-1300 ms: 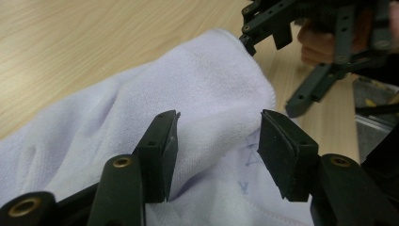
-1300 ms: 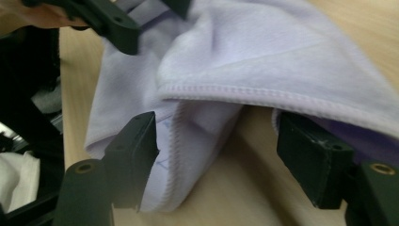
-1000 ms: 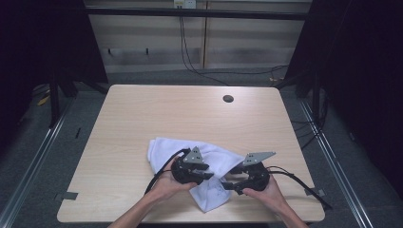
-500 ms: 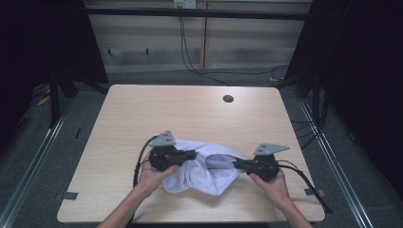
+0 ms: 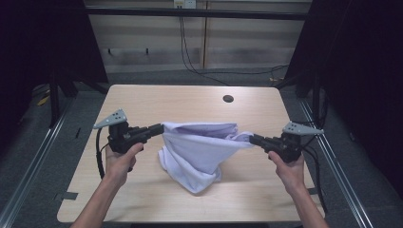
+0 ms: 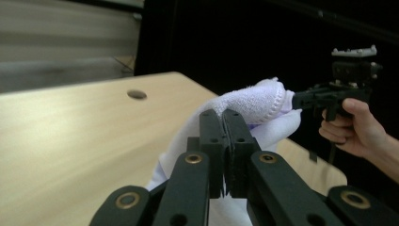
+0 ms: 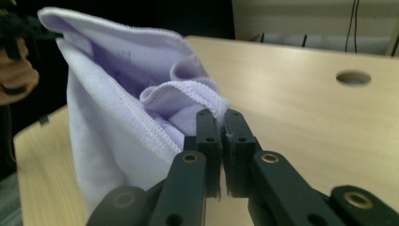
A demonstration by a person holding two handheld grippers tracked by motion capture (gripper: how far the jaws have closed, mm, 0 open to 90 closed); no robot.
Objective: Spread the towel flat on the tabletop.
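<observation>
Aloft above the bench (image 5: 142, 102), a pale lilac towel (image 5: 197, 152) sags between my left gripper (image 5: 159, 127) and right gripper (image 5: 253, 139), each set of jaws pinching a hemmed corner; soft, light cloth, best held at its edges.

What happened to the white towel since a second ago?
Both grippers closed on the towel and drew apart: the left gripper went left and up, the right gripper right and up. The towel, which lay crumpled on the table, now hangs stretched between them, its lower end still low over the wood. The table and its round hole stayed as they were.
</observation>
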